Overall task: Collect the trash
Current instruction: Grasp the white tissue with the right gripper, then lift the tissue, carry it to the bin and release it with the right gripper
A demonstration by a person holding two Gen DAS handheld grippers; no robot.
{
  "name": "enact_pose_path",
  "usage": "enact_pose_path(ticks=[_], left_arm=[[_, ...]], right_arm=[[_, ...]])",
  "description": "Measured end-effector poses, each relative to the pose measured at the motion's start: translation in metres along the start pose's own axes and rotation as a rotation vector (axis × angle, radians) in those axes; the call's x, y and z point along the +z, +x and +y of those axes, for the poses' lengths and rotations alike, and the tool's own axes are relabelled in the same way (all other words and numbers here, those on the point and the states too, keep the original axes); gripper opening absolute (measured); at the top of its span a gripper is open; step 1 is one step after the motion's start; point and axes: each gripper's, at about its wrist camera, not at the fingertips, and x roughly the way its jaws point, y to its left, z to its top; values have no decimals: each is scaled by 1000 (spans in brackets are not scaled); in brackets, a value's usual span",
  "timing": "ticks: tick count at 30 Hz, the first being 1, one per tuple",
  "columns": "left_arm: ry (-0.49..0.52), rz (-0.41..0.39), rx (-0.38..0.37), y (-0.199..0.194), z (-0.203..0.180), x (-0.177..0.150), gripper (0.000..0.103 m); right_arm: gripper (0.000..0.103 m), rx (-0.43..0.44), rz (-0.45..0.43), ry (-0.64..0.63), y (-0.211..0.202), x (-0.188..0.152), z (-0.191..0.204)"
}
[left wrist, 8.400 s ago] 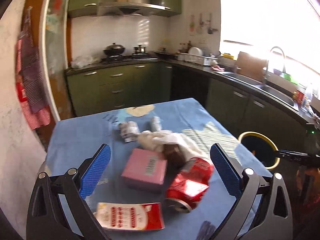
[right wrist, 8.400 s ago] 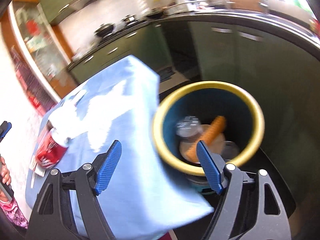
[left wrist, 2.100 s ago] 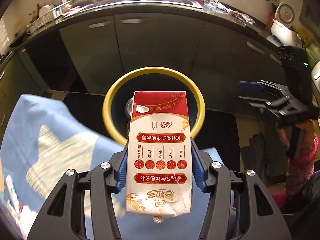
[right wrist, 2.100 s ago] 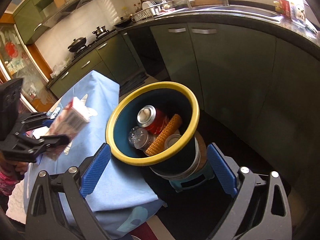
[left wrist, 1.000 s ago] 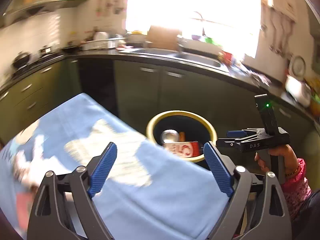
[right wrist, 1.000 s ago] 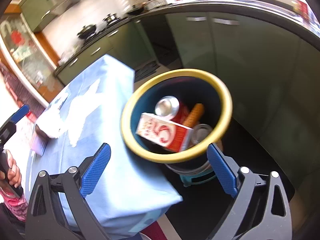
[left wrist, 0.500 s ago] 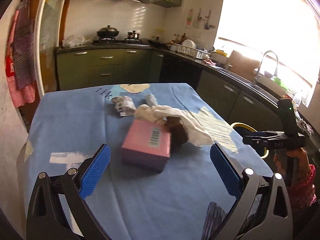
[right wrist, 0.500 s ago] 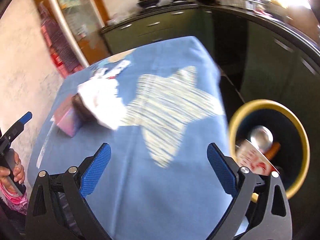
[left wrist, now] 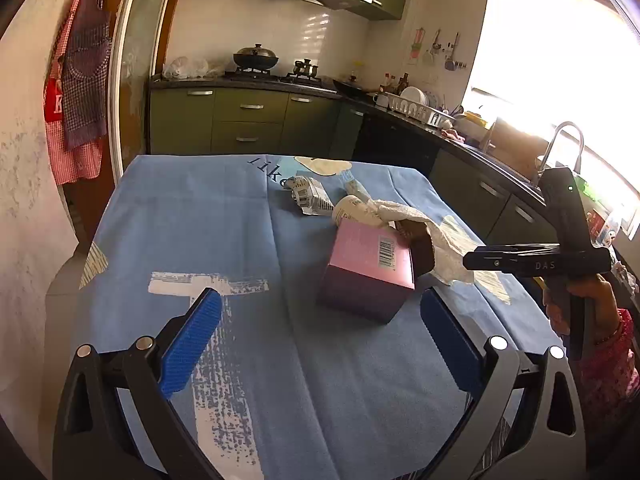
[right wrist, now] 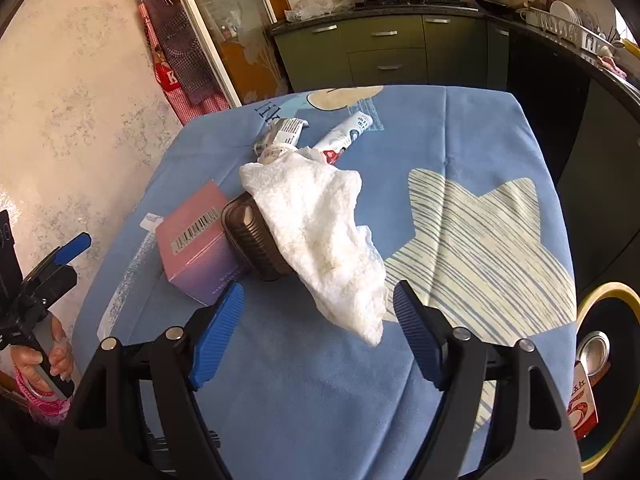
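Observation:
On the blue tablecloth (left wrist: 200, 220) lie a pink box (left wrist: 370, 268), a dark brown ribbed container (right wrist: 256, 240), a crumpled white paper towel (right wrist: 320, 224) draped over it, a small white wrapper (left wrist: 310, 196) and a white tube (right wrist: 346, 132). My left gripper (left wrist: 320, 332) is open and empty, just short of the pink box. My right gripper (right wrist: 320, 328) is open and empty, its fingers either side of the towel's near tip. The yellow-rimmed bin (right wrist: 596, 292) holds a red-and-white carton (right wrist: 582, 400) and a can (right wrist: 594, 352).
Green kitchen cabinets (left wrist: 248, 120) and a stove stand behind the table. A sink counter (left wrist: 500, 168) runs along the right. A glass door and hanging aprons (left wrist: 76, 92) are at the left. The bin stands on the floor off the table's right corner.
The left gripper has dropped the carton into the bin and swung back to the table. Both grippers have moved closer to the trash pile, the right one up to the towel.

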Motion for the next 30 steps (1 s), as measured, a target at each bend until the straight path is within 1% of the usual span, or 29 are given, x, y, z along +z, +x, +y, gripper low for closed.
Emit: enact_pose_path(ticks=[5, 6, 7, 8, 9, 10, 16, 22, 30], left_arm=[[-15, 2, -11, 1, 0, -2, 98], [-19, 6, -15, 2, 1, -3, 98], [-24, 11, -20, 3, 1, -3, 98], [-31, 16, -29, 3, 2, -3, 98], [-37, 21, -37, 4, 2, -4, 98], [-42, 26, -43, 4, 2, -4, 98], [-33, 41, -48, 8, -3, -8, 98], [-36, 51, -47, 12, -5, -11, 98], [-45, 59, -45, 14, -2, -14, 98]], right_arm=[[61, -16, 24, 25, 12, 2, -9], [55, -15, 28, 29, 13, 2, -11], [44, -12, 30, 32, 13, 2, -11], [37, -8, 27, 36, 13, 2, -12], [26, -10, 23, 36, 13, 3, -12], [19, -13, 16, 33, 11, 3, -12], [9, -15, -28, 28, 1, 11, -10], [6, -10, -75, 16, -7, 26, -2], [6, -3, -150, -10, -28, 45, 10]])
